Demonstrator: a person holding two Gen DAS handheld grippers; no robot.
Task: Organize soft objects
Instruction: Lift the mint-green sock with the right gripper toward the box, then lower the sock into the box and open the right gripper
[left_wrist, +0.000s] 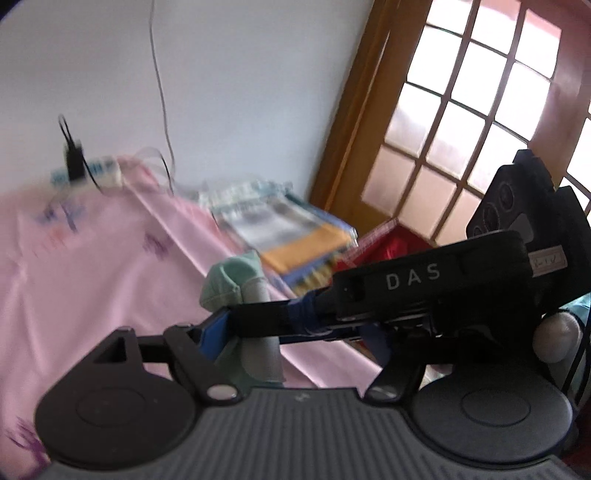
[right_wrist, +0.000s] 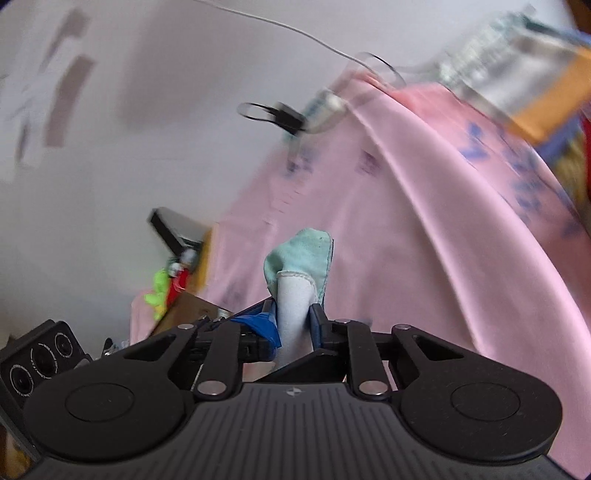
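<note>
A sock (right_wrist: 299, 254) with a mint green toe and a pale grey leg stands up between the pads of my right gripper (right_wrist: 295, 321), which is shut on the grey part. In the left wrist view the same sock (left_wrist: 225, 280) hangs above the pink sheet, pinched at the tip of the right gripper (left_wrist: 236, 314), whose black body crosses from the right. My left gripper (left_wrist: 295, 332) stands wide open around that tool. Its blue-padded left finger (left_wrist: 212, 334) is right beside the sock; its other finger is hidden behind the tool. I cannot tell whether the blue pad touches the sock.
A pink printed sheet (left_wrist: 92, 258) covers the bed. At its far edge lie a stack of packed folded cloths (left_wrist: 295, 229), a red bundle (left_wrist: 391, 247) and a black plug with cables (left_wrist: 74, 155). A glazed wooden door (left_wrist: 461, 110) is at the right. A green toy (right_wrist: 159, 291) sits by a brown box (right_wrist: 188, 306).
</note>
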